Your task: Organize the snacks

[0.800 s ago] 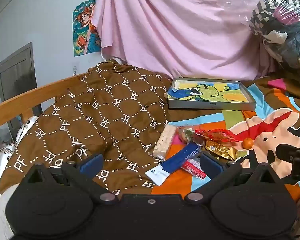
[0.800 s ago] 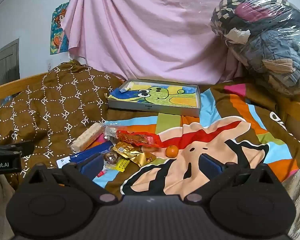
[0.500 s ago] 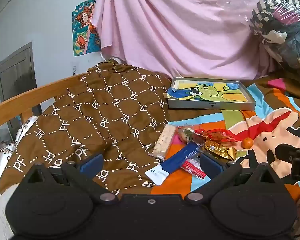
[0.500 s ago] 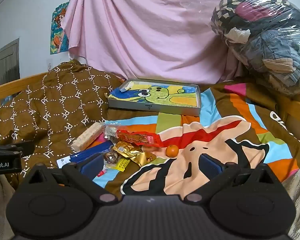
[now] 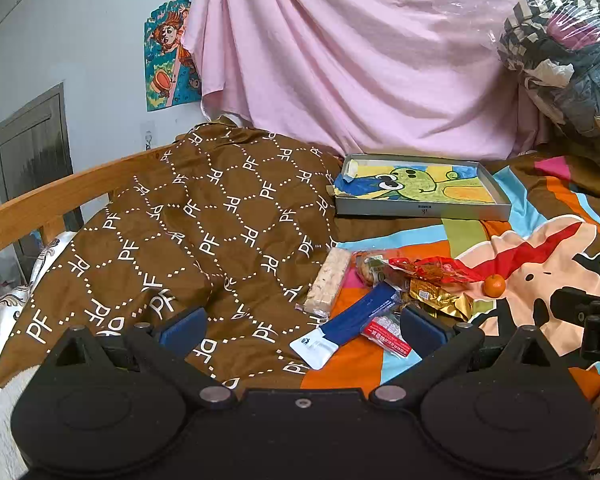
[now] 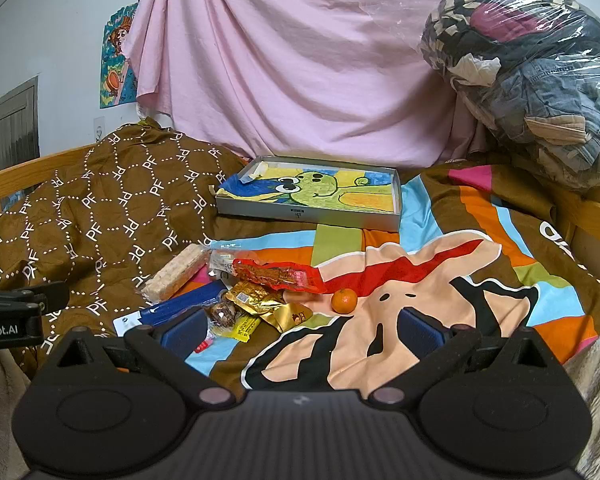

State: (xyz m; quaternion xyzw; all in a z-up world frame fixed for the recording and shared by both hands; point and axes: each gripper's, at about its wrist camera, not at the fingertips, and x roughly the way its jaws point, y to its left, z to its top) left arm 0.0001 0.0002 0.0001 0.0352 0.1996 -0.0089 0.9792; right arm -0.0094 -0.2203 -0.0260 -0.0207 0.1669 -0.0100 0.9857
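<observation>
A heap of snacks lies on the bed: a pale rice bar [image 5: 326, 282] [image 6: 177, 275], a blue-and-white packet [image 5: 345, 325] [image 6: 168, 308], a red packet [image 5: 432, 270] [image 6: 278, 276], a gold packet [image 5: 440, 300] [image 6: 268, 306] and a small orange [image 5: 494, 285] [image 6: 344, 301]. Behind them sits a shallow grey box [image 5: 422, 210] [image 6: 312, 216] lined with a cartoon drawing. My left gripper [image 5: 300, 326] hangs open just short of the blue packet. My right gripper [image 6: 300, 326] is open too, over the colourful sheet to the right of the heap, holding nothing.
A brown patterned quilt [image 5: 180, 240] covers the bed's left side, with a wooden rail [image 5: 60, 196] beyond it. A pink cloth [image 5: 360, 60] hangs behind. A plastic-wrapped bundle of clothes [image 6: 532, 80] rests at the back right.
</observation>
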